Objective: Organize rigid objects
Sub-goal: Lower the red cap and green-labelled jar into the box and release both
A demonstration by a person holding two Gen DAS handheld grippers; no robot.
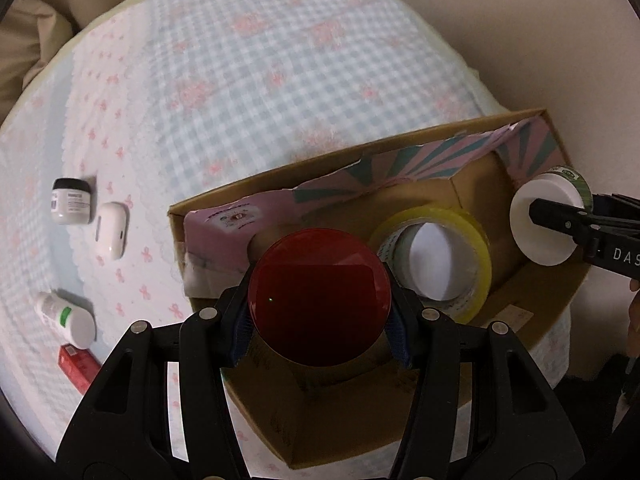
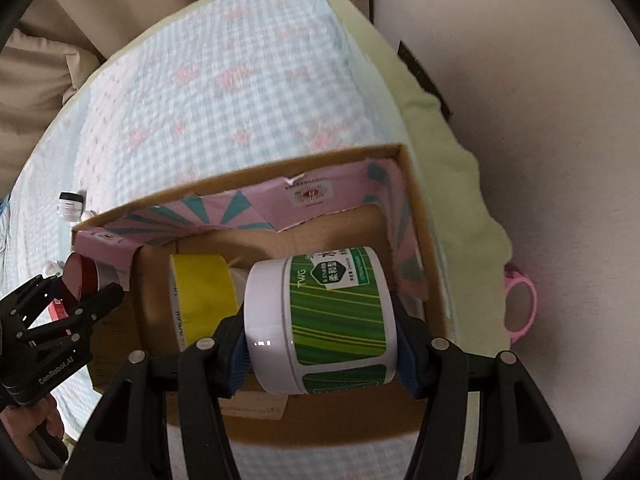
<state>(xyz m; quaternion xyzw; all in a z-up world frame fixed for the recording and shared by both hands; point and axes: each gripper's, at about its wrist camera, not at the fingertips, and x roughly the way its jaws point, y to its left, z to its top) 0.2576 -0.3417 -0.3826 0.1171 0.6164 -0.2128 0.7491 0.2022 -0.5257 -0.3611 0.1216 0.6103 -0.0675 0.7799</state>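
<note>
Left gripper [image 1: 320, 300]: clamped on a red-lidded jar [image 1: 318, 296], held above the cardboard box [image 1: 360, 148].
Right gripper [image 2: 322, 320]: clamped on a green-labelled white jar [image 2: 320, 316], over the box.
Yellow tape roll [image 1: 436, 256]: lodged inside the box.

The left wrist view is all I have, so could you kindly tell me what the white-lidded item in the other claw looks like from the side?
Observer: It is a white jar with a green striped label, clamped sideways in the right claw.
Operator: Is it over the cardboard box?
Observer: Yes, it hangs above the cardboard box interior, beside the yellow tape roll.
Operator: Anything beyond the box on that side?
Observer: A pink ring-shaped object lies off the bed's edge, past the box's right wall.
</note>
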